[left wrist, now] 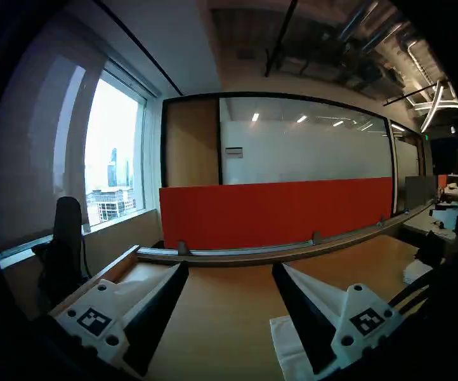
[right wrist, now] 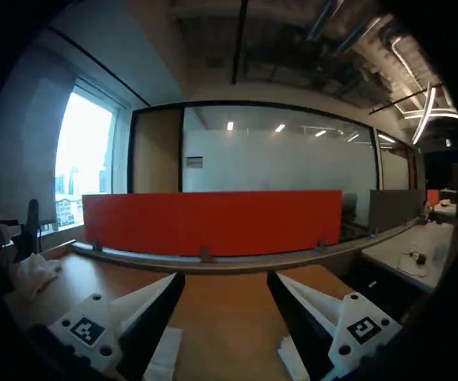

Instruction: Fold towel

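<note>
In the left gripper view my left gripper [left wrist: 229,298] stands open above the wooden desk [left wrist: 229,317], nothing between its fingers. A corner of a white towel [left wrist: 286,346] lies flat on the desk under its right finger. In the right gripper view my right gripper [right wrist: 226,305] is open too, held over the same desk [right wrist: 229,324]. White towel edges peek out below each finger, one at the left [right wrist: 164,352] and one at the right [right wrist: 289,355]. A crumpled white cloth [right wrist: 33,273] lies on the desk at the far left.
A red divider panel [left wrist: 273,213] with a grey rail runs along the desk's far edge. A dark chair back [left wrist: 64,247] stands by the window at the left. Another white cloth [left wrist: 416,270] and dark items sit at the right. A neighbouring white desk [right wrist: 413,247] lies to the right.
</note>
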